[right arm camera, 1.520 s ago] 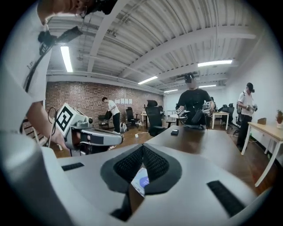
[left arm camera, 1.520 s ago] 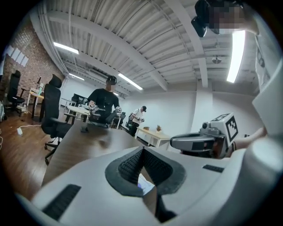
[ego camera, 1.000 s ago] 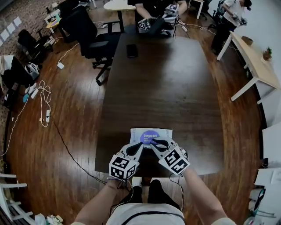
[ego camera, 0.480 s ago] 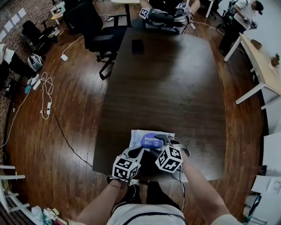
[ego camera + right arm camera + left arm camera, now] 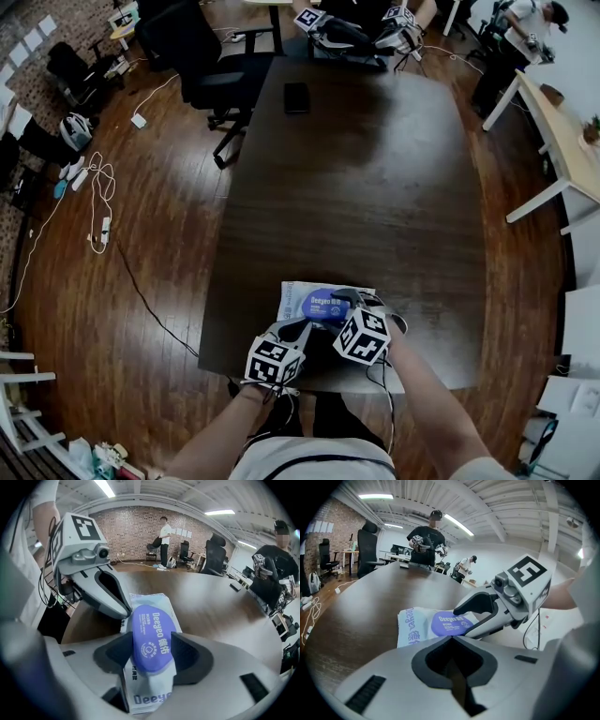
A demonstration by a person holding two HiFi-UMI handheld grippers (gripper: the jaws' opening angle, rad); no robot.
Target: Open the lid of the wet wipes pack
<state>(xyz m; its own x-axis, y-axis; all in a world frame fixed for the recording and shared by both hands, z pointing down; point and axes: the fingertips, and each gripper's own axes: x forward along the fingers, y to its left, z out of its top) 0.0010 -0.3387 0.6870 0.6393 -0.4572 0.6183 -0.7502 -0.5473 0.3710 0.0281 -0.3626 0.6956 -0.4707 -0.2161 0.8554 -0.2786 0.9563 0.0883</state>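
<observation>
A white wet wipes pack [image 5: 292, 298] with a purple oval lid [image 5: 324, 307] lies flat near the front edge of the dark table [image 5: 375, 187]. The lid [image 5: 152, 637] is down. My right gripper [image 5: 151, 654] points steeply down over the pack. Its jaws have just been opening and stand wide, one on each side of the lid. In the head view the right gripper [image 5: 336, 311] comes in from the right. My left gripper [image 5: 452, 639] has its jaws together, tips at the pack's near left edge [image 5: 412, 625].
A dark phone [image 5: 296, 97] lies at the table's far end, where another person [image 5: 352, 28] handles grippers. A black office chair [image 5: 202, 61] stands at the far left. Cables [image 5: 94, 206] trail on the wooden floor. A white table [image 5: 553, 131] stands at the right.
Both grippers have sunk toward the pack. The right gripper has rolled and tipped downward, and its jaws have opened wide around the lid.
</observation>
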